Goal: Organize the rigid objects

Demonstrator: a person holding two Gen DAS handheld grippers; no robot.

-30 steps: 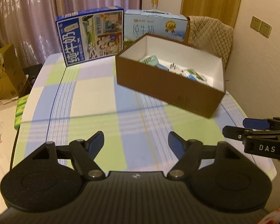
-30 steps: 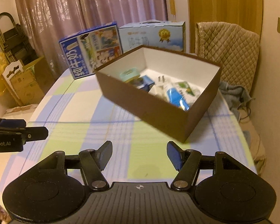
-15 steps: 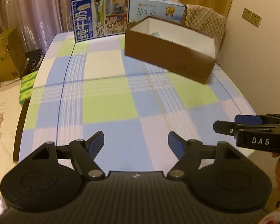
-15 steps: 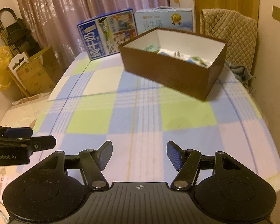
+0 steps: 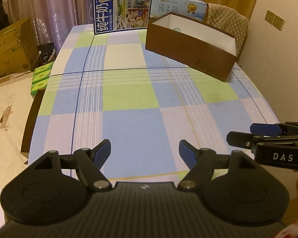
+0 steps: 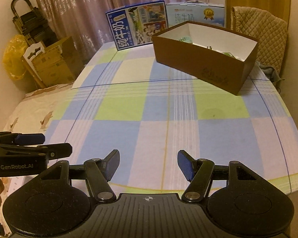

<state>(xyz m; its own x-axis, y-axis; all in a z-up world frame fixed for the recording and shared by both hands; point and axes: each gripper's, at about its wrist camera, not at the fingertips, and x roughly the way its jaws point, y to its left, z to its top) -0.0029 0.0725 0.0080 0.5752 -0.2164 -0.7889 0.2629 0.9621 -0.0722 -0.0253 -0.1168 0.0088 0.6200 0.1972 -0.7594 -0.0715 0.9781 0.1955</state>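
A brown open box [image 5: 190,45] with a white inside stands at the far right of the checked table [image 5: 129,99]; it also shows in the right wrist view [image 6: 204,59]. Several small items lie inside it, a pale green one [image 6: 185,39] and others mostly hidden by the wall. My left gripper [image 5: 145,151] is open and empty over the table's near edge. My right gripper [image 6: 148,164] is open and empty beside it, also at the near edge. Each gripper shows side-on in the other's view [image 5: 268,136] [image 6: 29,146].
Two milk cartons, a blue one [image 5: 121,12] and a pale one [image 5: 176,6], stand at the table's back edge. A quilted chair [image 6: 258,31] is behind the box. Cardboard boxes [image 5: 10,47] and green packs [image 5: 40,75] lie left of the table.
Both grippers have drawn back from the brown box to the table's near edge. The box now looks far away. Both stay open and empty.
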